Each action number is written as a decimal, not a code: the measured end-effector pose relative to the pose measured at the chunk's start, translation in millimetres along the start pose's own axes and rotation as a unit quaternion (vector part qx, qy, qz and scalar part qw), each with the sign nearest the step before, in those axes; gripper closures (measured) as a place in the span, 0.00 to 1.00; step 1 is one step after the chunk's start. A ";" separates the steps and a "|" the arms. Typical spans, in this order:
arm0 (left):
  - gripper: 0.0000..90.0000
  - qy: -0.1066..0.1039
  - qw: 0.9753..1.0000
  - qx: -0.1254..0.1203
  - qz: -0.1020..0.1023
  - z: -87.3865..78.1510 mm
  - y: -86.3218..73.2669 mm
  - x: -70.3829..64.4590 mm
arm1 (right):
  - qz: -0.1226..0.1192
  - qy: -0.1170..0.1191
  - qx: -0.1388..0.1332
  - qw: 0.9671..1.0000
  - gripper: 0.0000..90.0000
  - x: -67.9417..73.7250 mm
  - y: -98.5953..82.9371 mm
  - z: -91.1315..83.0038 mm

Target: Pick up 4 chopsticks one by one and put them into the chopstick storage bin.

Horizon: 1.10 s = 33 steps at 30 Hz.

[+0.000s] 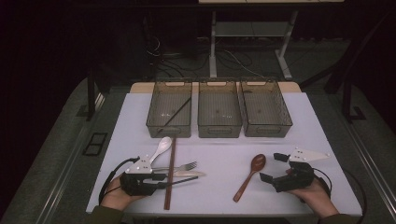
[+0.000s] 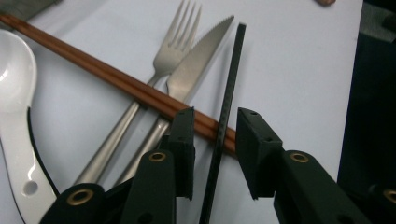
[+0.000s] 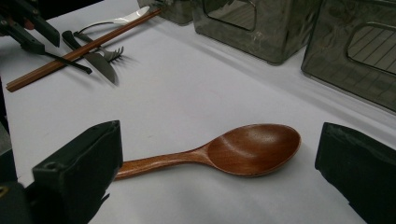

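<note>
Tabletop [image 1: 303, 121] is white, under dim light with dark floor around; three bins [image 1: 218, 114] line its far edge. Left tool [image 2: 215, 130], near the front-left corner, is spread around a black chopstick [image 2: 228, 93]. Right tool [image 1: 274, 168] gapes beside the wooden spoon [image 3: 252, 148]; bare surface lies between.

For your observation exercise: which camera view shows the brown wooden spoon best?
The right gripper view: the brown wooden spoon lies close between the open jaws, bowl clear. The high view shows it small, left of the right gripper.
</note>
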<state>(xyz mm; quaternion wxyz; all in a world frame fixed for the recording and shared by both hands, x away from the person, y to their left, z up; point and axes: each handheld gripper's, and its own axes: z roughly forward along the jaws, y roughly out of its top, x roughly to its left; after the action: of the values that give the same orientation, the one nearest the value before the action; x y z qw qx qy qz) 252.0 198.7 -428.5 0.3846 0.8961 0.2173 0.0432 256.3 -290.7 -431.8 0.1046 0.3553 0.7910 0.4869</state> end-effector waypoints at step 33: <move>0.94 -0.003 0.999 0.048 0.018 6.4 -8.2 0.8 | 0.000 0.001 -0.001 1.000 0.01 -0.3 0.3 -0.3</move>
<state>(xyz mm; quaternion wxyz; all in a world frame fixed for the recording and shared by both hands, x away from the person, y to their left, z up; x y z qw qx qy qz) 251.3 199.7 -438.9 0.3410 0.9174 0.2015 0.0371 256.5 -291.0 -431.5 0.1046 0.3547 0.7904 0.4884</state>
